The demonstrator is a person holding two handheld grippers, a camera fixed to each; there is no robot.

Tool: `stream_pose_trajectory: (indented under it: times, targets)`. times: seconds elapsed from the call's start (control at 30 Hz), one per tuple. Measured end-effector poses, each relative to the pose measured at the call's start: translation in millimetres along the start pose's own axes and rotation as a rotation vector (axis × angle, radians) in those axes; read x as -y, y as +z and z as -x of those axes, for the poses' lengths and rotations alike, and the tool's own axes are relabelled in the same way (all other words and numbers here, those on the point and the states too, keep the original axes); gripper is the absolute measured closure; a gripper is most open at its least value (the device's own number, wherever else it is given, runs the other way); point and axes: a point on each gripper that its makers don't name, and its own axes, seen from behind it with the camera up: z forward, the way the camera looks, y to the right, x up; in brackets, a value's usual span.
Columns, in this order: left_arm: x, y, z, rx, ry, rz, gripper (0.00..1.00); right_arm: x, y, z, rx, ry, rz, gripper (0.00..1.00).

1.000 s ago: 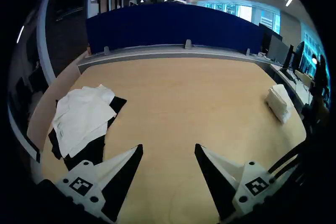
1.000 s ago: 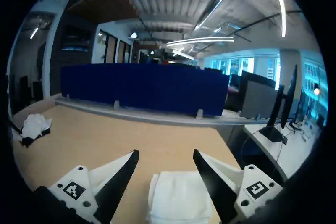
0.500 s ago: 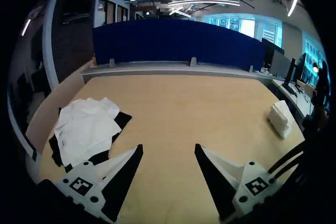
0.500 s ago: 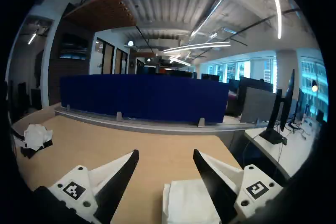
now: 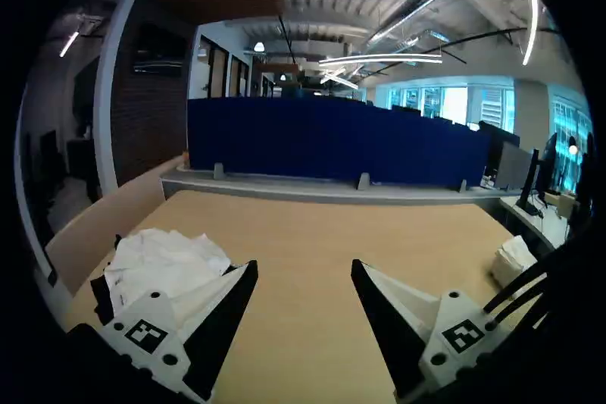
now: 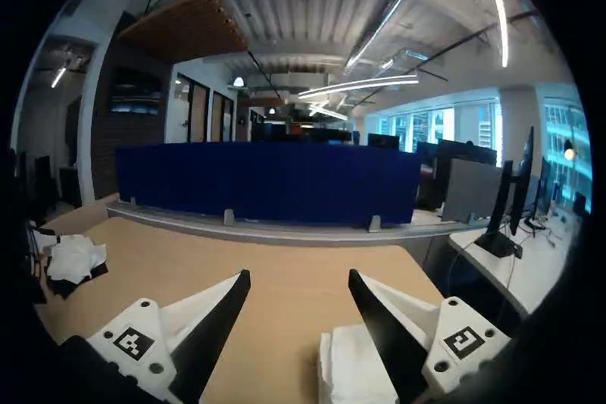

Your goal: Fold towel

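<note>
A crumpled heap of white towels (image 5: 163,264) over dark cloth lies at the left of the wooden table (image 5: 318,237), just beyond the left finger of my left gripper (image 5: 303,275), which is open and holds nothing. A folded white towel stack (image 5: 515,260) sits at the table's right edge. In the right gripper view that stack (image 6: 352,362) lies low between the fingers, close to the right one; my right gripper (image 6: 298,283) is open above it and not touching it. The crumpled heap (image 6: 72,260) appears far left there.
A blue partition (image 5: 333,142) on a grey rail (image 5: 318,188) closes the table's far side. Monitors (image 6: 504,192) stand on a neighbouring desk to the right. Bare tabletop (image 6: 227,267) lies between the two towel piles.
Both views have tilted upward, showing more ceiling and less table. The crumpled heap has slid nearer my left gripper's left finger, and the folded stack has shifted right under my right gripper.
</note>
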Motion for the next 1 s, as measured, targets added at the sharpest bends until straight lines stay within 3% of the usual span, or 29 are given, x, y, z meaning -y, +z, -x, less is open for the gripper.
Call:
stream_pose_trajectory:
  times: [0.27, 1.0]
  targets:
    - [2.4, -3.5, -38, -0.132, 0.008, -0.005, 0.09, 13, -7.5, -5, -0.002, 0.013, -0.010, 0.00]
    - [6.1, 4.1, -59, -0.207, 0.024, 0.005, 0.09, 39, -14.7, -19, -0.014, 0.057, -0.003, 0.00]
